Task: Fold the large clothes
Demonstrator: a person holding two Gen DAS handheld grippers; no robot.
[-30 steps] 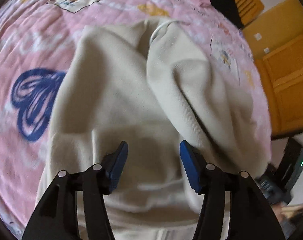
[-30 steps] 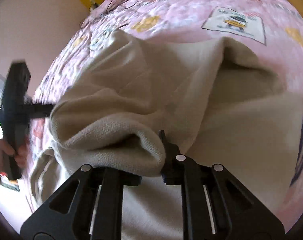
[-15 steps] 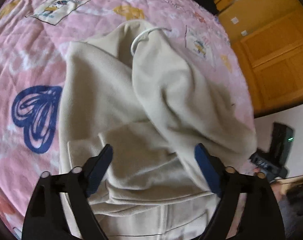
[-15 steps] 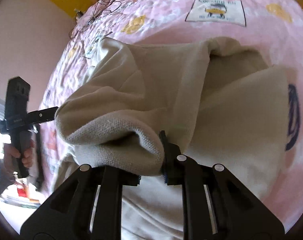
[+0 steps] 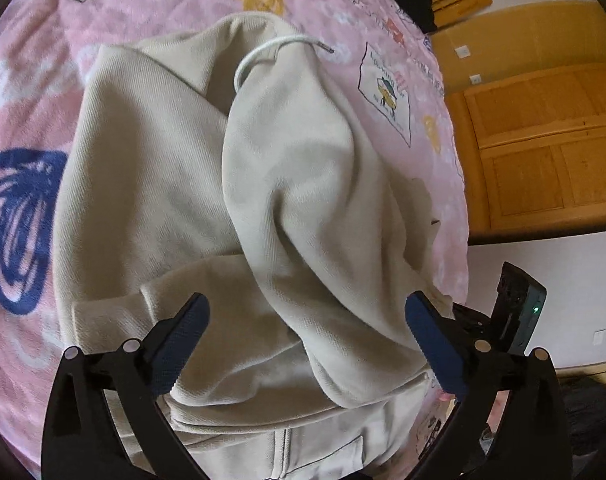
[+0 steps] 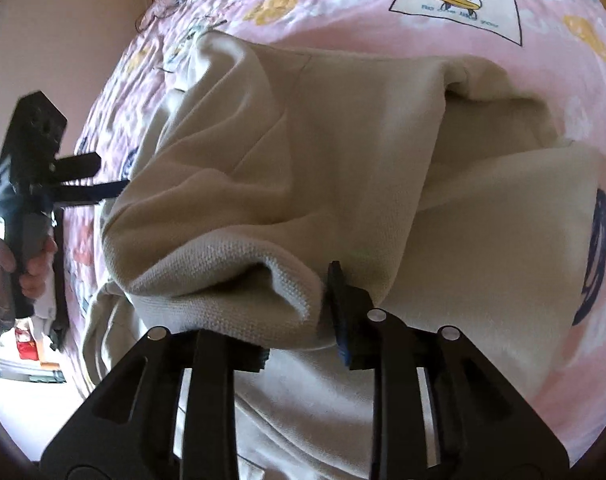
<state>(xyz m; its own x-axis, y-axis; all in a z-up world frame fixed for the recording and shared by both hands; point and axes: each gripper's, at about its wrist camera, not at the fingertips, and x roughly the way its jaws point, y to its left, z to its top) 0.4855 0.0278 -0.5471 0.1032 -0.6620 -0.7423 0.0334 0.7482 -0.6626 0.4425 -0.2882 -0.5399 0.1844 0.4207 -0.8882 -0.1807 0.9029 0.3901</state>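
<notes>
I've got a pink quilted bedspread [image 5: 151, 4] filling most of both views, w/ printed cartoon patches and a big navy butterfly print [image 5: 15, 224] toward its left edge in the left wrist cam. Beyond the bed's right edge I see orange wooden cabinet doors [image 5: 543, 152].

The cream hoodie [image 5: 151, 168] lies across the middle of the bedspread, zip front [image 5: 283, 452] at the near edge, hood end toward the far side. One sleeve [image 5: 315, 208] is pulled diagonally over the body from the hood area down toward the near right edge. A white drawstring [image 5: 263, 50] loops up at the hood.

Left gripper [image 5: 307, 336]: jaws wide apart, blue pads [image 5: 183, 336] either side of the folded fabric, hovering over the near part of the hoodie, nothing pinched that I can see. In the right wrist cam the left gripper [image 6: 85, 184] sits off the hoodie's left side, my hand [image 6: 23, 264] on its grip.

Right gripper [image 6: 299, 320]: jaws clamped on the ribbed sleeve cuff [image 6: 239, 276], cuff bunched between the fingers and lifted off the body of the hoodie. Its left pad is mostly hidden under the cloth.

Small: a black device w/ a green LED [image 5: 536, 309] off the bed's right edge.
</notes>
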